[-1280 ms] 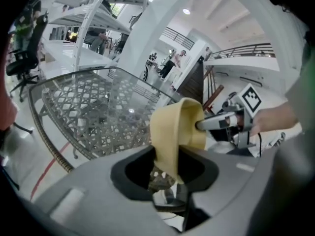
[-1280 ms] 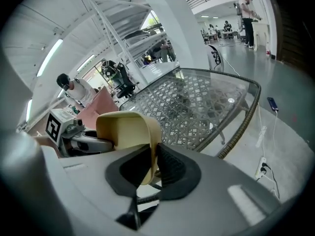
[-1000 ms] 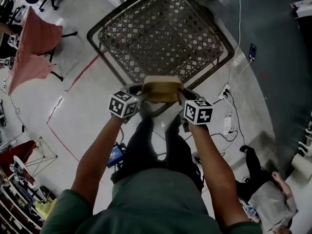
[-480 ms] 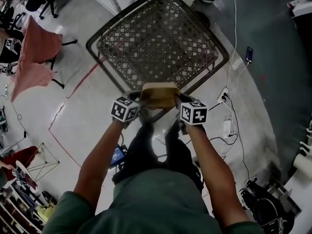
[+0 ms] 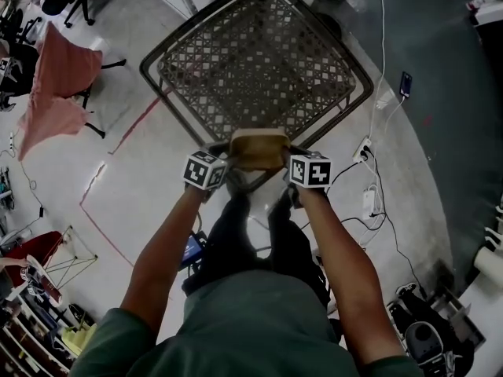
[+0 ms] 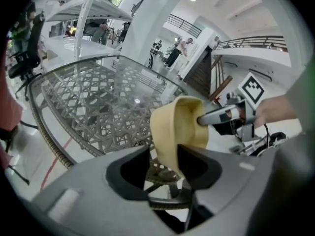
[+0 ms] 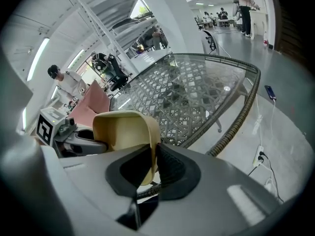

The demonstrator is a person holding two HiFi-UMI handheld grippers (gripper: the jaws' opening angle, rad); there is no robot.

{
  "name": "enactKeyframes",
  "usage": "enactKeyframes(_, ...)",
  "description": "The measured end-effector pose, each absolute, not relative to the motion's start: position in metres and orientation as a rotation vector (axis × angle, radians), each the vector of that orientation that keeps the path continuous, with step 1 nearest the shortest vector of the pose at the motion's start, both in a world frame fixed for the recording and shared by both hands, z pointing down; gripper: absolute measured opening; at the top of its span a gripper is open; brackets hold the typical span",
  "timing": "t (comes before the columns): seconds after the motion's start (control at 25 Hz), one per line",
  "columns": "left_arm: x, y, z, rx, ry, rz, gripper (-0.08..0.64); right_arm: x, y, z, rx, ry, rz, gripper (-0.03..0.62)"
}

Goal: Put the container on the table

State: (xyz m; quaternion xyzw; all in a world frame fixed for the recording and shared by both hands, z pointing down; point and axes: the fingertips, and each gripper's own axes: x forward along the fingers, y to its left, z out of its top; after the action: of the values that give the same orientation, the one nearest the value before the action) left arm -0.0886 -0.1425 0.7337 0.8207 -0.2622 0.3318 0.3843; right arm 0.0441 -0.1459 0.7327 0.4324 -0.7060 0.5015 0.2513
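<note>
1. Meanwhile noted container [image 5: 258,149] lower than a second before, at near edge of table [image 5: 259,61].
2. Saw left gripper [image 6: 163,148] with jaws just opening, loose around container's wall.
3. Found right gripper [image 7: 153,146] pinched on opposite wall.

Lab hall: floor cables [image 5: 383,38], tape lines [image 5: 134,121]

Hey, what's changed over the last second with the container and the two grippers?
Both grippers have lowered the tan container toward the near corner of the lattice table. The jaws of the left gripper have just been opening, with the container's wall between them. The right gripper stays shut on the opposite wall. The table has not moved.
</note>
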Motion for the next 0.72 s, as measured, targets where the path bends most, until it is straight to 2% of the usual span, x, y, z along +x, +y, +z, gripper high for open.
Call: enactKeyframes(0.72, -0.106, -0.144, 0.763, 2.033, -0.679, 0.878, 0.202, 0.036, -0.153, 0.757, 1.18, -1.827, 1.413, 0.038)
